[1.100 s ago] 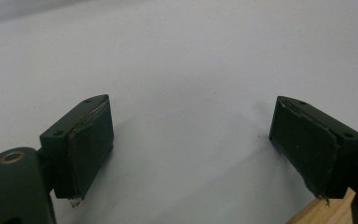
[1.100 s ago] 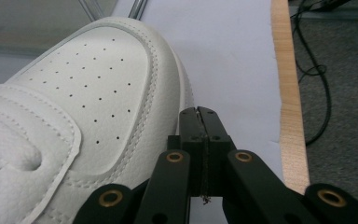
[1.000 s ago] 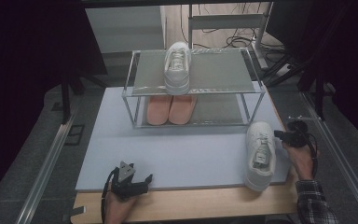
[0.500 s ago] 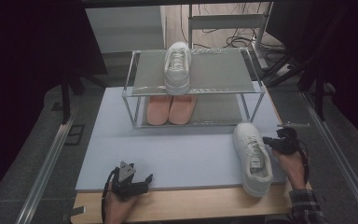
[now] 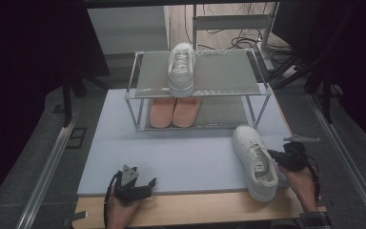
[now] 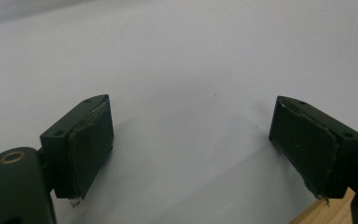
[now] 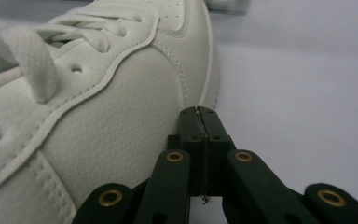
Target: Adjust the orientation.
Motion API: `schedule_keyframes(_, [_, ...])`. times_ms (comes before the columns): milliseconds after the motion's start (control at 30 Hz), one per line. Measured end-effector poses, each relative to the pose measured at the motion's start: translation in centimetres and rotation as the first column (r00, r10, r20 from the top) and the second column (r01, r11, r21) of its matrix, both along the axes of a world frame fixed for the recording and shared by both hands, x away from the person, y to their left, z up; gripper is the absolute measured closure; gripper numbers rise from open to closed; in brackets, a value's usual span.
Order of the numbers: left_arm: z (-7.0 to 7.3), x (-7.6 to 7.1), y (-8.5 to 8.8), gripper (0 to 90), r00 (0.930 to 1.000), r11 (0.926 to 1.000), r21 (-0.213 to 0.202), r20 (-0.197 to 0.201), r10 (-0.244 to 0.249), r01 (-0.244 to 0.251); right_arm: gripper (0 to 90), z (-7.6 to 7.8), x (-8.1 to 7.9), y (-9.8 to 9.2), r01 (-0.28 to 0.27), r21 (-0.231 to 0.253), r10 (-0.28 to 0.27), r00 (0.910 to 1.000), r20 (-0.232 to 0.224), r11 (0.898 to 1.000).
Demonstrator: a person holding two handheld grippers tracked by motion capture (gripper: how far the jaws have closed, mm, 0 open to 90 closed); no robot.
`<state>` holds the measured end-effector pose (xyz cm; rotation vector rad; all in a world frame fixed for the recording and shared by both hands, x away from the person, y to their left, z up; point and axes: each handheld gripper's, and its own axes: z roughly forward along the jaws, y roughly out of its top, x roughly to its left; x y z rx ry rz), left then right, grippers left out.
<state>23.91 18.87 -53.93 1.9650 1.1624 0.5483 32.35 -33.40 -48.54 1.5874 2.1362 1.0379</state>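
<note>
A white sneaker (image 5: 256,161) lies on the pale blue mat (image 5: 186,155) at the front right, its toe angled toward the rack. My right gripper (image 5: 273,156) is shut, with nothing between the jaws. In the right gripper view its closed tip (image 7: 198,113) rests against the side of the sneaker (image 7: 98,107) near the sole. My left gripper (image 5: 142,185) sits low at the mat's front edge; in the left gripper view it (image 6: 191,140) stands open over bare mat. A matching white sneaker (image 5: 181,69) stands on the rack's top shelf.
A two-shelf metal and glass rack (image 5: 137,90) stands at the back of the mat, with a pair of pink slippers (image 5: 174,112) on its lower shelf. A wooden table edge (image 5: 195,205) runs along the front. Cables and stands crowd the floor behind.
The right hand has moved left with its shut gripper against the sneaker, and the sneaker has slid left and turned, toe swinging toward the rack. The left gripper has stayed put.
</note>
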Motion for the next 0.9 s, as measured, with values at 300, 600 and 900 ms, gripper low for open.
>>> schedule_keyframes(300, [0.0,0.0,0.0,13.6,1.0,1.0,0.001,0.001,-0.001,0.001,90.0,0.0,0.9,3.7,-0.093,0.004,0.093,0.9955,-0.018,0.996])
schedule_keyframes(600, [0.0,0.0,0.0,13.7,1.0,1.0,0.001,0.001,-0.001,0.001,87.0,0.3,1.1,4.7,-0.142,0.019,0.143,0.9897,-0.014,0.99])
schedule_keyframes(900, [0.0,0.0,0.0,13.7,1.0,1.0,0.001,0.001,-0.001,0.001,75.5,1.9,-0.8,2.7,-0.114,0.033,0.114,0.9934,0.013,0.993])
